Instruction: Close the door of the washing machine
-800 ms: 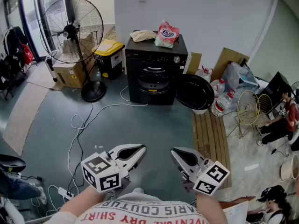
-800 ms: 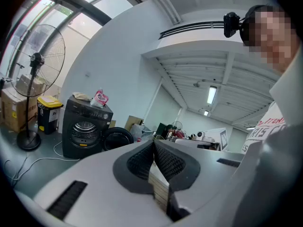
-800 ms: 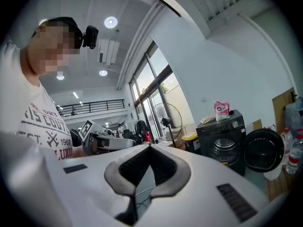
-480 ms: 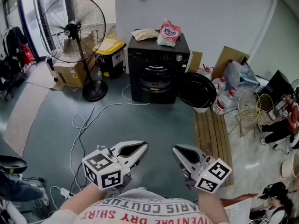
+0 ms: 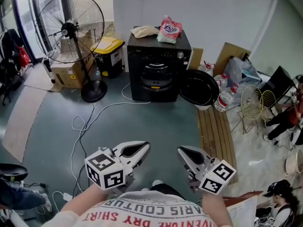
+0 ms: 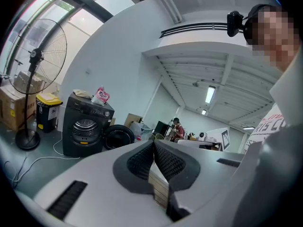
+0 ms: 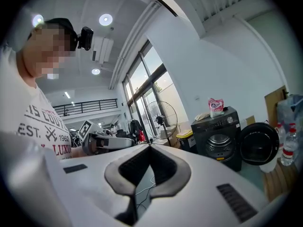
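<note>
A black washing machine [image 5: 158, 65] stands against the far wall, its round door [image 5: 199, 90] swung wide open to the right. The machine [image 6: 85, 126] and its door [image 6: 119, 136] show small in the left gripper view; the machine [image 7: 218, 138] and its door [image 7: 259, 144] also show in the right gripper view. My left gripper [image 5: 145, 148] and right gripper [image 5: 182, 151] hover close to my body, far from the machine. Both are shut with nothing between the jaws.
A standing fan [image 5: 71, 32] and a yellow-lidded bin [image 5: 109, 56] stand left of the machine. Cables [image 5: 83, 126] trail over the floor. A cloth and a detergent bag [image 5: 170, 30] lie on top. Wooden planks [image 5: 215, 131], bottles and wire baskets [image 5: 251, 105] sit right. People sit at the right edge.
The head view has shifted slightly, so the machine sits a little higher in frame. Both grippers stay shut in about the same place.
</note>
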{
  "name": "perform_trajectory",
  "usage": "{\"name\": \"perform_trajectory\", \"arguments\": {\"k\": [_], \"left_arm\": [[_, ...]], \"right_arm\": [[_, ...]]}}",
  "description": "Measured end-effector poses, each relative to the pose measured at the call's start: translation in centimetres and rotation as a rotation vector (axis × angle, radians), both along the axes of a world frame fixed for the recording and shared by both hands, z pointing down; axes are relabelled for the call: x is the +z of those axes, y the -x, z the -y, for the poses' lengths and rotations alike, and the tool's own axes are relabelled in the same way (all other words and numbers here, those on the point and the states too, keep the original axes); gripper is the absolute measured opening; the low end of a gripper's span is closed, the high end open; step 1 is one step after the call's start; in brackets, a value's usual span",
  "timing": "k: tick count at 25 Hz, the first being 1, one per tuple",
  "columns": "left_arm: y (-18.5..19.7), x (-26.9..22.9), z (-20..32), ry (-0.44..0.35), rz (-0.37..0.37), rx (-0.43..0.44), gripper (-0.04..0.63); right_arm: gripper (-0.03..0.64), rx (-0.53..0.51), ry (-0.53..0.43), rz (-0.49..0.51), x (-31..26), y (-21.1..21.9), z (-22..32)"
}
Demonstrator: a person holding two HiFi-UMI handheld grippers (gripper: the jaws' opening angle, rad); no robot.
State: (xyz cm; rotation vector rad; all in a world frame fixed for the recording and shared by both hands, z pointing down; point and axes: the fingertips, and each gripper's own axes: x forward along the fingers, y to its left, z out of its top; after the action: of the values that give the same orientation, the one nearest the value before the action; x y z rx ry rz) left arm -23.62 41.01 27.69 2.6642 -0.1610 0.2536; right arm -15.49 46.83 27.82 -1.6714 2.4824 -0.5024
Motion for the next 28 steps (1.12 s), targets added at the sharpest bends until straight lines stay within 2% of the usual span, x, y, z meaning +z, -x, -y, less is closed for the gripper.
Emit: {"name": "perform_trajectory", "arguments": {"k": [5,14,21,28], "left_arm": [[-1.8,0.9,1.9,-0.005,0.003,0.009,0.028],[-7.1,3.0,6.8,-0.018,0.013,0.013,0.028],[-15.5,4.4,13.8,0.010,0.060,-0.001,0.028],[-27.3,6.1,23.2,0.067,0.107,-0.004,0.028]], "right_arm": [[0.021,0.040,0.002,0.022,0.9,-2.4,1.6],[0.021,0.035,-0.006,0.039,3.3,-7.4,6.6],[0.021,0.020,0.021,0.089,4.7,-16.4,14.0],[0.023,-0.002,0.080,0.129,6.6,-27.8,23.5]]}}
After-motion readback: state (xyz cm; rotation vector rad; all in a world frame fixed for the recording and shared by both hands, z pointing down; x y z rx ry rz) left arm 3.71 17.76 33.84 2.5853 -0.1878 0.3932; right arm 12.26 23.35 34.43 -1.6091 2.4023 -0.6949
